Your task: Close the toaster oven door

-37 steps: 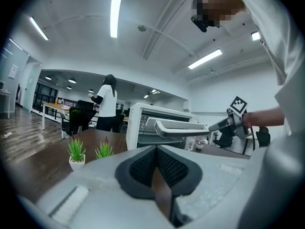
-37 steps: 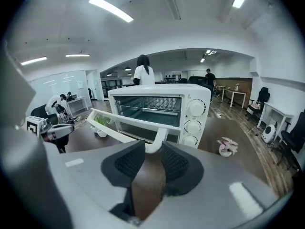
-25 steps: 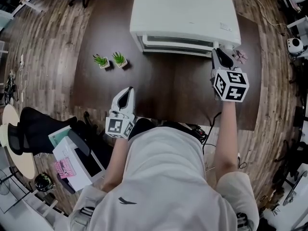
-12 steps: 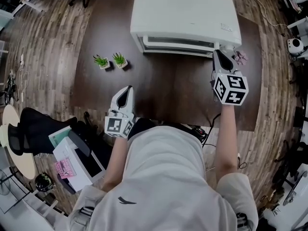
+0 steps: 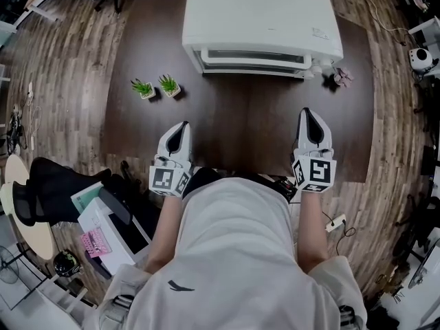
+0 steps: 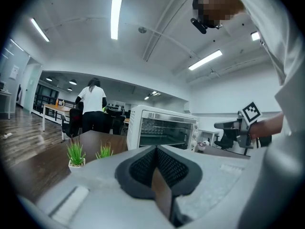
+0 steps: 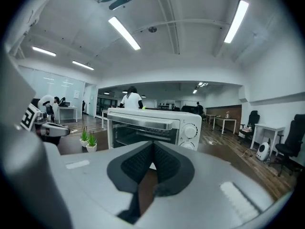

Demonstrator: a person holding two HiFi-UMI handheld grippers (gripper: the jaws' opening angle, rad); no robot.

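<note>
Low mid-frame, left claw (image 5: 180, 129) and right claw (image 5: 309, 117) sit clenched, empty; the stiff oven door (image 5: 251, 57) likely pushes best by its handle (image 7: 147, 123).

Toaster oven (image 5: 261, 19): rear edge cut by head view's top border; label print (image 5: 320, 34) on top too small to read. Door (image 7: 136, 133), right gripper view: lower edge hidden behind right gripper (image 7: 152, 151) body. Small pink item (image 5: 342, 78) beside oven: too small to identify. Counter (image 5: 234, 133): near edge hidden under person's torso (image 5: 234, 253).
</note>
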